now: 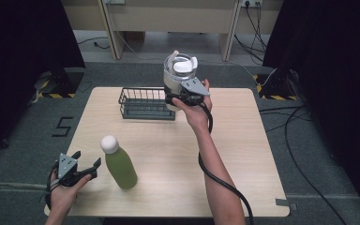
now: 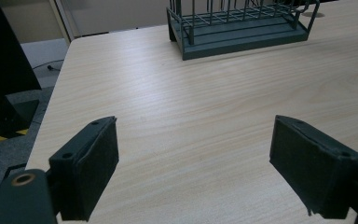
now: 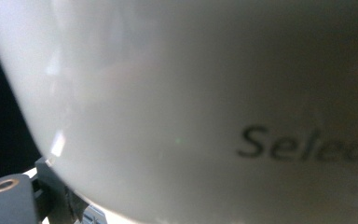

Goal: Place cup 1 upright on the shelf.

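The white cup (image 1: pixel 178 75) is up in the air over the far side of the table (image 1: pixel 243 154), held upright just beside the right end of the wire rack (image 1: pixel 145 104). It is a pale container with a clear lid, a white plug or cap in the middle of that lid and a small tab sticking up at the rim. In the right gripper view its white wall (image 3: pixel 177 102) sits very close to the lens, with dark blurred lettering starting "Selec" toward the right edge (the rest runs out of frame).

The right gripper (image 1: pixel 180 97) has the cup clamped low on its body, the grey three-cornered plate showing on top and the person's right hand (image 1: pixel 194 110) wrapped around the tool; its black cable trails down along the forearm toward the near edge of the table.

Nearer the person, a green bottle (image 1: pixel 119 164) with a round white cap stands upright on the bare wood, well apart from the rack.

Just left of that bottle, at the table's near left corner, the left gripper (image 1: pixel 86 161) rests in the left hand (image 1: pixel 64 190) with its jaws parted and nothing between them. The left gripper view confirms it: the two black pads (image 2: pixel 93 172) stand apart over bare wood grain, and the dark rack (image 2: pixel 242 28) lies far ahead.
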Available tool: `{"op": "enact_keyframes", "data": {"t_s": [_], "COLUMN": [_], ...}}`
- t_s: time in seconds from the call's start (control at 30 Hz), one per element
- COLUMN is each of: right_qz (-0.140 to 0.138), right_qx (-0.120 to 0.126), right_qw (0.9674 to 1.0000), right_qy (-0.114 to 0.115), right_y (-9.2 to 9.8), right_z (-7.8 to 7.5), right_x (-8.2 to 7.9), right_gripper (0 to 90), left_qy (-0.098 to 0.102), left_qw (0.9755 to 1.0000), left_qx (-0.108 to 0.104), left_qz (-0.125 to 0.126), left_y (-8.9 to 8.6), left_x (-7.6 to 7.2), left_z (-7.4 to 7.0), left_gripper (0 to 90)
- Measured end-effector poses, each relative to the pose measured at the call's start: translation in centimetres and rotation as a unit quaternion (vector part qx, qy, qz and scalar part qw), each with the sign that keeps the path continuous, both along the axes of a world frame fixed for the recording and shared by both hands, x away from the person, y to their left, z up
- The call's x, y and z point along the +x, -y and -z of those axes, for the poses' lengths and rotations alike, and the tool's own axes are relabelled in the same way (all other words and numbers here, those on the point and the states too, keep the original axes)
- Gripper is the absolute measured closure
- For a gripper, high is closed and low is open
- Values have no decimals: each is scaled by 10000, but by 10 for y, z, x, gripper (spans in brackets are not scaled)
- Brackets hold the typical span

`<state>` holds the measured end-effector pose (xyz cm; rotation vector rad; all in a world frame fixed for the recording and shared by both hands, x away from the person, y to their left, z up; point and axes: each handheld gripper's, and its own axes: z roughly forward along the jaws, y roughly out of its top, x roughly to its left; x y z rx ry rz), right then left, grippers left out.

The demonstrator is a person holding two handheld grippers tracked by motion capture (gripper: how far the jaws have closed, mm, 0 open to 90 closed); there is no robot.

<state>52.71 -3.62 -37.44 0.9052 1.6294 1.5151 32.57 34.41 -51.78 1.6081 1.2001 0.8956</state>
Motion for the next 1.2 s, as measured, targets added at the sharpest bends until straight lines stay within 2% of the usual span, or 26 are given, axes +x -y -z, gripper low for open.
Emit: {"op": "enact_keyframes", "data": {"t_s": [1.2], "right_qz": [-29], "right_qx": [51], "right_qw": [10000], "right_qy": [-32], "right_y": [-29], "right_z": [-9], "right_x": [27], "right_gripper": [98], "left_qy": [-26], "left_qw": [10000], "left_qx": [-29], "left_qz": [-39], "left_y": [-2], "left_x": [1], "left_z": [1], "left_gripper": [147]}}
